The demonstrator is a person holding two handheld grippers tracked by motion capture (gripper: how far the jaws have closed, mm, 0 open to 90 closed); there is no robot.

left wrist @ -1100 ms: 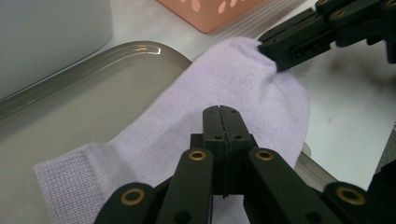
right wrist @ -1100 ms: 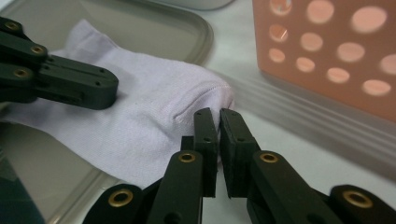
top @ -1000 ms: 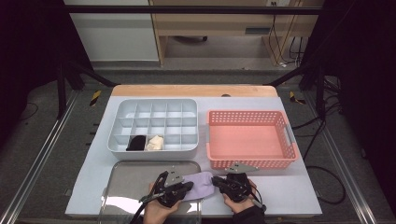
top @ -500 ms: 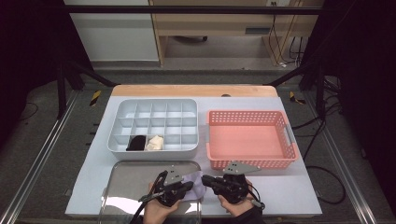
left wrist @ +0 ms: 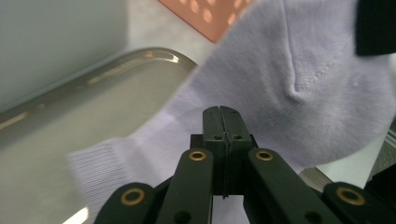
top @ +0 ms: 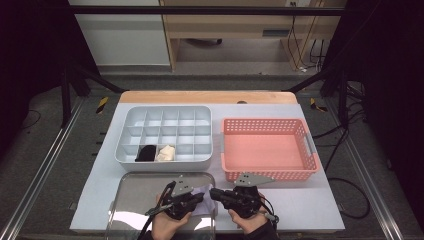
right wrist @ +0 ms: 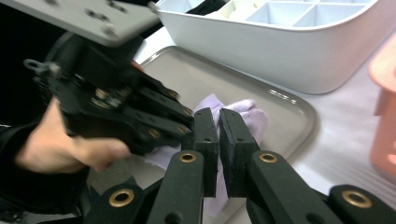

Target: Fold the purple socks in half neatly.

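Lifted a little since before, my right gripper (right wrist: 218, 122) and left gripper (left wrist: 222, 116) both clamp the lilac sock (left wrist: 289, 88) over the steel tray (top: 131, 196).

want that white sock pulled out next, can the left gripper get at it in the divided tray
Probably not yet: the left gripper is shut on the lilac sock. The white sock lies uncovered in the near row of the divided tray.

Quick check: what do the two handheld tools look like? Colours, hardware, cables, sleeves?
Both are black: the left tool and right tool each have two flat rectangular pads on linkage bars with brass-coloured pivot rings. A grey three-cornered plate with small holes tops the right tool. A thin black cable trails from the left one. The right wrist has a dark sleeve.
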